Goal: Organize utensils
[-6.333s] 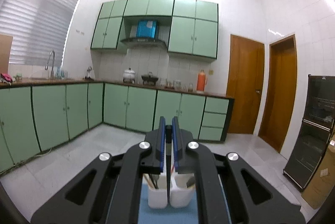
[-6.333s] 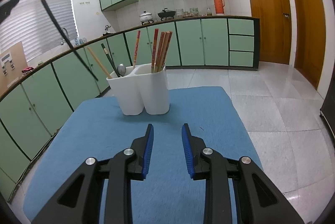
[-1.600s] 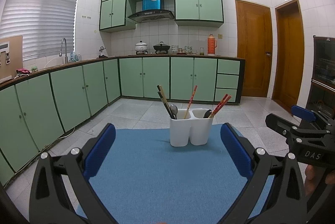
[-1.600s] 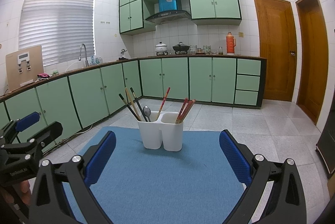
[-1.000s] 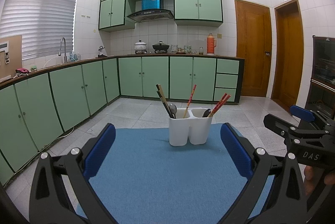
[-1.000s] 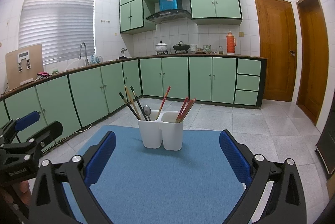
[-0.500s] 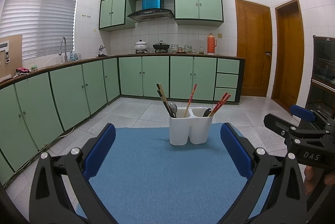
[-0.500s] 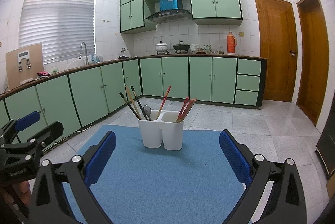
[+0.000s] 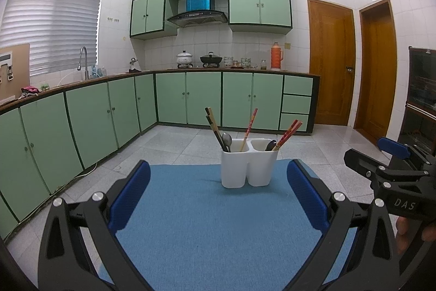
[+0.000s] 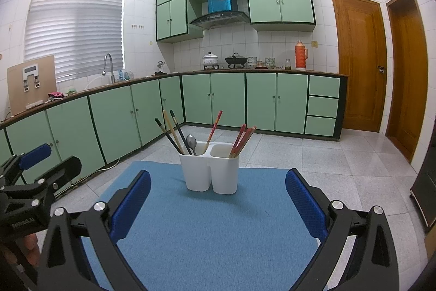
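Two tools spread wide, left tool (image 9: 218,195), right tool (image 10: 218,195), white holder (image 10: 209,171)

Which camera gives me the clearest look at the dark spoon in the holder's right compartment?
Left wrist: the dark spoon leans over the rim of the white utensil holder, beside the red chopsticks. The right wrist view does not show it.

left tool (image 9: 218,195) now spread wide, black chopstick now in white holder (image 10: 209,168), right tool (image 10: 218,202) wider
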`<state>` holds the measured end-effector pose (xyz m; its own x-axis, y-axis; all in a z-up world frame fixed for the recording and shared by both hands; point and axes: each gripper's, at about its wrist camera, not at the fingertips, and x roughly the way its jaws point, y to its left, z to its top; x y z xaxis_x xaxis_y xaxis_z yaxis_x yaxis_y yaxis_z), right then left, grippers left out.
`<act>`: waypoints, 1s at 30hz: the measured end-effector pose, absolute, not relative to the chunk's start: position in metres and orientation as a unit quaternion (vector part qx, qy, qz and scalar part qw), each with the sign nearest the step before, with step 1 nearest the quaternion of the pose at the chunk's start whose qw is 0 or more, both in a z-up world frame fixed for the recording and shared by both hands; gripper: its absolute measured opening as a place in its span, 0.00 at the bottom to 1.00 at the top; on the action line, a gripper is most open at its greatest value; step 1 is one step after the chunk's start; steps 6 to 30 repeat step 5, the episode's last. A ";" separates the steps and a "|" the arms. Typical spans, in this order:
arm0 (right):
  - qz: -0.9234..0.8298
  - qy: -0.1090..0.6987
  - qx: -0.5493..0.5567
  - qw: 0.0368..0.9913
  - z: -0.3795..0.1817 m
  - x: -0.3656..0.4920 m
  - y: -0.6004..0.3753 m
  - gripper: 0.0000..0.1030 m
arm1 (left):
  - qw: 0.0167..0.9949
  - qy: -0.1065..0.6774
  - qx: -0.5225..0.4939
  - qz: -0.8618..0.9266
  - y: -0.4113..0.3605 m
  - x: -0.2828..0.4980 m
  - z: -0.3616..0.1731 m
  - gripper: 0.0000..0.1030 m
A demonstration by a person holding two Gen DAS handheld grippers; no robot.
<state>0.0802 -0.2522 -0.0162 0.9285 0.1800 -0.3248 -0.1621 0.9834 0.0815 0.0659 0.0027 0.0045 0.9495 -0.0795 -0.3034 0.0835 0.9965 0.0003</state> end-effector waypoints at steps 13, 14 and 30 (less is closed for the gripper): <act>0.087 0.167 0.027 0.982 -0.017 0.081 -0.252 0.94 | 0.987 0.154 0.005 -0.040 0.005 0.067 0.006 0.94; 0.087 0.167 0.027 0.982 -0.017 0.081 -0.252 0.94 | 0.987 0.154 0.005 -0.040 0.005 0.067 0.006 0.94; 0.087 0.167 0.027 0.982 -0.017 0.081 -0.252 0.94 | 0.987 0.154 0.005 -0.040 0.005 0.067 0.006 0.94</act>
